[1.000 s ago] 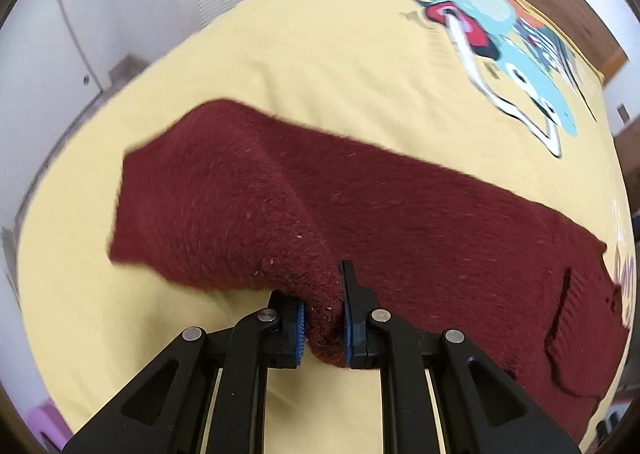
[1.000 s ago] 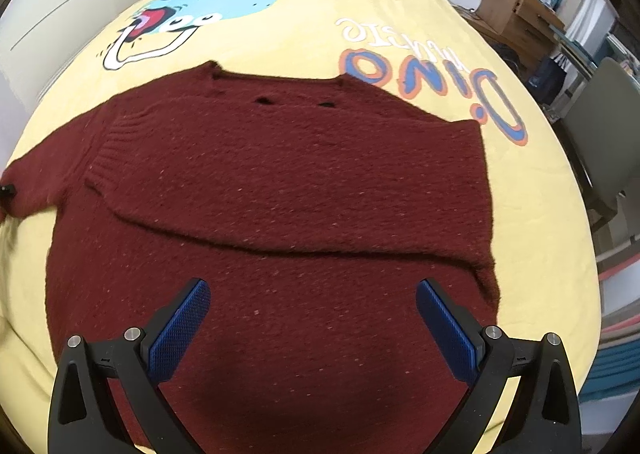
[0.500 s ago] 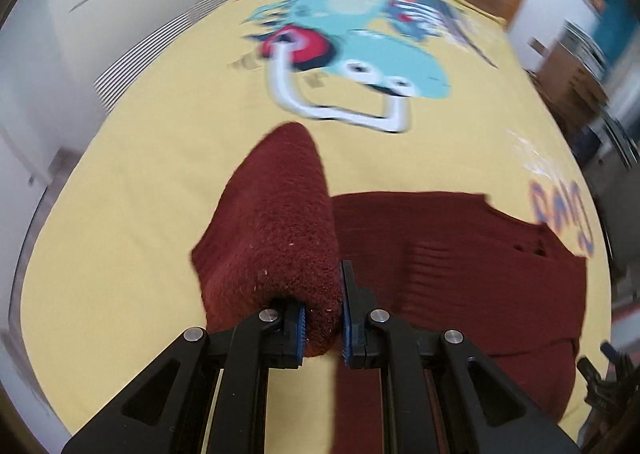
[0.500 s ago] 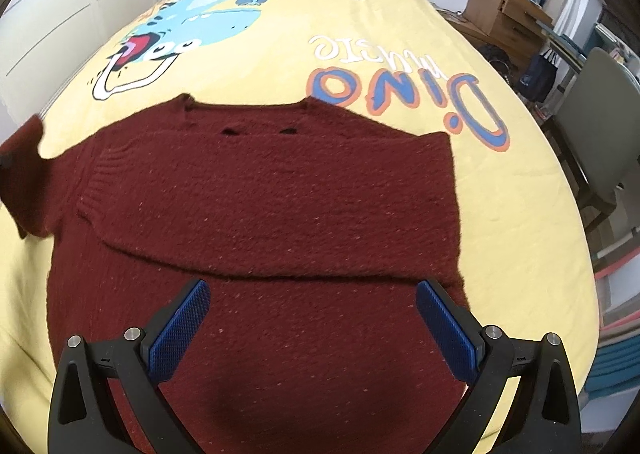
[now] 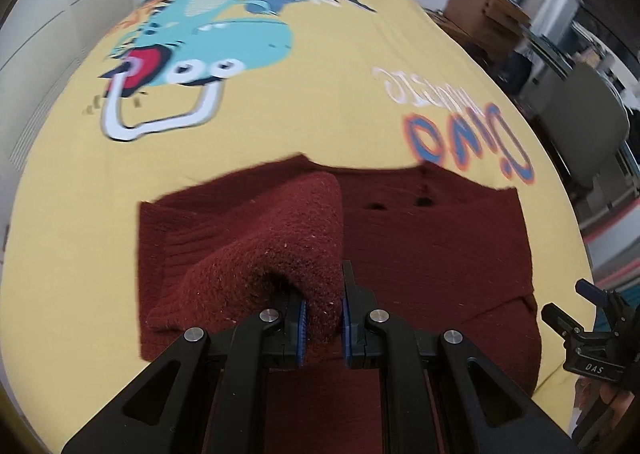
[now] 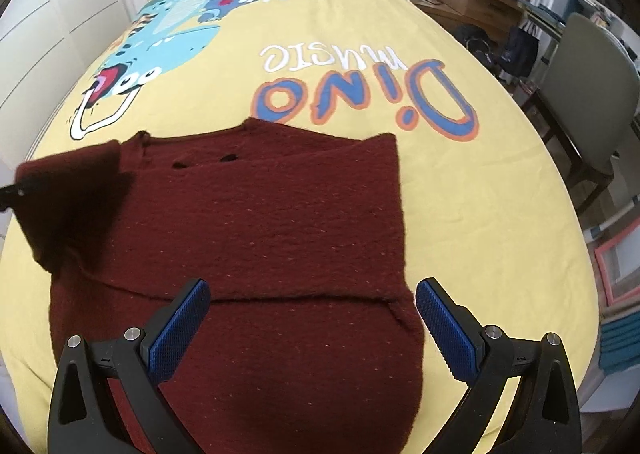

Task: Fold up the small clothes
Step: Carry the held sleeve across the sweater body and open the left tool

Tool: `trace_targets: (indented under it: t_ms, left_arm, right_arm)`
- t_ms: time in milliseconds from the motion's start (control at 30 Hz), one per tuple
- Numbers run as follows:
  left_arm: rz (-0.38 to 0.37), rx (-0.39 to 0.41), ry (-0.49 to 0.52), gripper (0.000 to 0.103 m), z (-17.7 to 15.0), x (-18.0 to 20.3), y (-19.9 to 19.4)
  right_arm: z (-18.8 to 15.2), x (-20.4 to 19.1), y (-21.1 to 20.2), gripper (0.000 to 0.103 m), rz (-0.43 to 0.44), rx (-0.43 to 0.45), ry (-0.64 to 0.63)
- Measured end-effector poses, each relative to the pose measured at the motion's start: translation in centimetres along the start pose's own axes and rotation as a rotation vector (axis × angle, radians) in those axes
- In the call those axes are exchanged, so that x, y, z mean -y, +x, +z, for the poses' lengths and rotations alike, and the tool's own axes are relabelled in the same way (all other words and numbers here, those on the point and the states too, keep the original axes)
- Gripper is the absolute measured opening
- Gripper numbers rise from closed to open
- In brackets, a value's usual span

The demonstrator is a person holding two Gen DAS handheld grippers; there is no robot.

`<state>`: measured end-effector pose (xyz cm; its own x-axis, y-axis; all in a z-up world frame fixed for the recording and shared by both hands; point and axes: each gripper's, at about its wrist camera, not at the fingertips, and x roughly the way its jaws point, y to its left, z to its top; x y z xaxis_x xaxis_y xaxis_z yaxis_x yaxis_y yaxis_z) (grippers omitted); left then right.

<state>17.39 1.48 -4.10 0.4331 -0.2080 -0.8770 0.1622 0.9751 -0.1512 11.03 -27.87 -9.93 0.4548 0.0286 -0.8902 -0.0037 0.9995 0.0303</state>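
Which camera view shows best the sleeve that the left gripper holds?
The left wrist view: the sleeve fills its middle, pinched in the left gripper. The right wrist view shows it only dark at the left edge.

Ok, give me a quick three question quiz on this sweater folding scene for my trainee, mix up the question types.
1. True or false: the left hand-held gripper is shut on the sleeve of the dark red sweater.
2. Multiple choice: the right hand-held gripper is A) gripping the hem, B) open above the sweater, holding nothing, C) holding a hanger.
3. Fill in: the sweater lies on a yellow bedspread printed with the words "Dino ____".

Key: 1 true; 2 B; 3 music.
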Motion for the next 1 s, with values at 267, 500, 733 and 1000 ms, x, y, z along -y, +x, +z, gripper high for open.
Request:
trace_targets:
  t_ms: [267,500,733,1000]
  left_arm:
    - [0.100,-0.077,0.032,0.010,-2.5,2.3,6.2]
    - [0.147,-0.135,0.051,0.012,-4.7,2.3,9.6]
    - [0.185,-0.129,0.084,0.016,-5.8,2.5,10.8]
    - [0.170,-0.147,0.049,0.042,-5.6,1.9,10.7]
  right_arm:
    - [-1.6,1.0,1.7,0.103,0.006,-0.047,0.014]
    - [-3.0,0.8,3.4,0.102,0.017,-0.091,0.012]
    - [-3.9,1.0,4.3,0.102,0.019,-0.116,0.025]
    - [-4.5,1.4,4.6,0.102,0.024,-0.121,0.045]
